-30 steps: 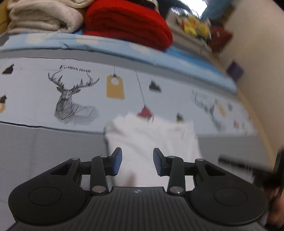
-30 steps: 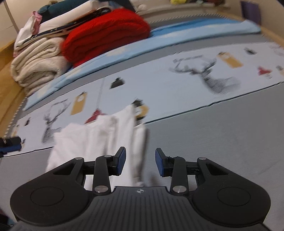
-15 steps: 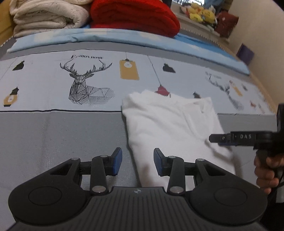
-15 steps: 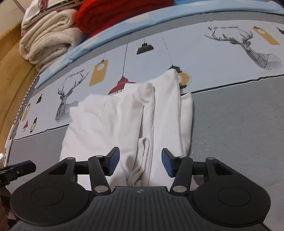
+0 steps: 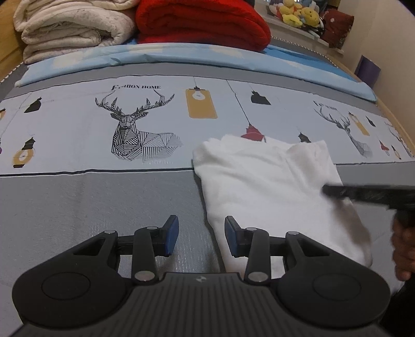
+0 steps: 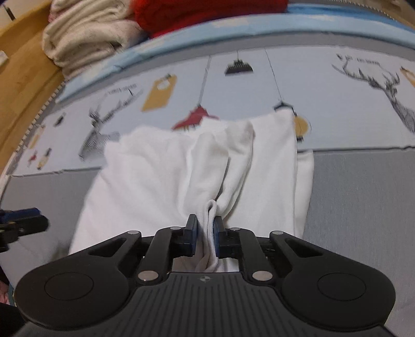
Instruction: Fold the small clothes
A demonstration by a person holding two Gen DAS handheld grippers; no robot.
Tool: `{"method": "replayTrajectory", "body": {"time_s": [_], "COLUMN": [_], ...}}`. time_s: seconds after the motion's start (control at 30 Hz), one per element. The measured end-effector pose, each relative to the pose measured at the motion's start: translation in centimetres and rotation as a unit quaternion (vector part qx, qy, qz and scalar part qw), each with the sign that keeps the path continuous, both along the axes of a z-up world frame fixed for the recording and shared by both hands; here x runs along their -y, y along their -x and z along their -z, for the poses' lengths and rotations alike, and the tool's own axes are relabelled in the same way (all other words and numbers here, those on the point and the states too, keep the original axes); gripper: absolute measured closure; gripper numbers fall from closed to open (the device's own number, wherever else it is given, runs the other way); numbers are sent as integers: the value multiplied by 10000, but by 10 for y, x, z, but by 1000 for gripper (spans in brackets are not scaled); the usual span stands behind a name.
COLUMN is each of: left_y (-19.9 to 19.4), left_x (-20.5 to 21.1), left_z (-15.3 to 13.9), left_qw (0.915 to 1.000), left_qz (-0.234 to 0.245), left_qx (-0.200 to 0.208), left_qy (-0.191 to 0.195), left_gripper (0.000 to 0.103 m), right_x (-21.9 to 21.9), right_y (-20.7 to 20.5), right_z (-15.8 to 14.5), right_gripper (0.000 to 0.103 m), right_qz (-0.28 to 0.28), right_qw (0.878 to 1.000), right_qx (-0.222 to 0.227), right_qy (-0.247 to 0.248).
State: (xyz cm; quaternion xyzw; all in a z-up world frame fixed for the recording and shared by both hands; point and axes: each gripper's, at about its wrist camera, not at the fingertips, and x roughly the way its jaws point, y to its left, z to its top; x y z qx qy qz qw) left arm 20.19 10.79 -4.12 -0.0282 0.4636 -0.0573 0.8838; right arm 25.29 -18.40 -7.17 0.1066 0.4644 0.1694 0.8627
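Lying lengthwise away from the cameras, white garment [image 6: 160,181], right gripper [image 6: 205,228] closing on its near fold

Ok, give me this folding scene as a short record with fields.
garment: white garment, partly folded, lying on the bedsheet
right gripper: jaws closing, a bunched fold of the garment pinched between them
left gripper: open, straddling the garment's left edge, holding nothing
background: folded red blanket and cream blanket

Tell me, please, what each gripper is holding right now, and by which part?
The right gripper is closing on a bunched fold at the near edge of the white garment. The left gripper holds nothing; its fingers straddle the garment's left edge.
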Motion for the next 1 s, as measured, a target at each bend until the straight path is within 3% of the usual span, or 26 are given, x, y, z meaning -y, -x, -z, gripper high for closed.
{"method": "replayTrajectory", "body": {"time_s": [0.13,0.2,0.4,0.67,0.7,0.83,1.0], "left_y": [-1,-2,-4,-4,-4,-5,-10], "left_x": [5,9,24,37,39,43,46], "left_z": [-1,-1,3,5,6,10,15], "left_qw": [10000,9999,9998,9983,9979,9967,9952], "left_qz": [24,77,205,422,465,517,432], "left_qx": [60,62,24,-11,-30,-185,-369], "left_qy": [59,61,82,405,450,592,797], "left_gripper": [60,60,60,60,60,59,59], "right_x": [31,47,81,84,87,103,103], "right_y": [17,24,13,20,22,29,35], "right_z": [-42,-53,-29,-34,-36,-29,-11], "right_gripper": [92,92,92,91,89,52,51], "right_qz": [310,440,1073,1085,1149,1105,611], "right_qw": [9921,9878,9927,9919,9910,9934,9969], "right_qx": [944,1208,541,606,640,291,-441], "right_qy": [-769,-882,94,256,260,-110,-237]}}
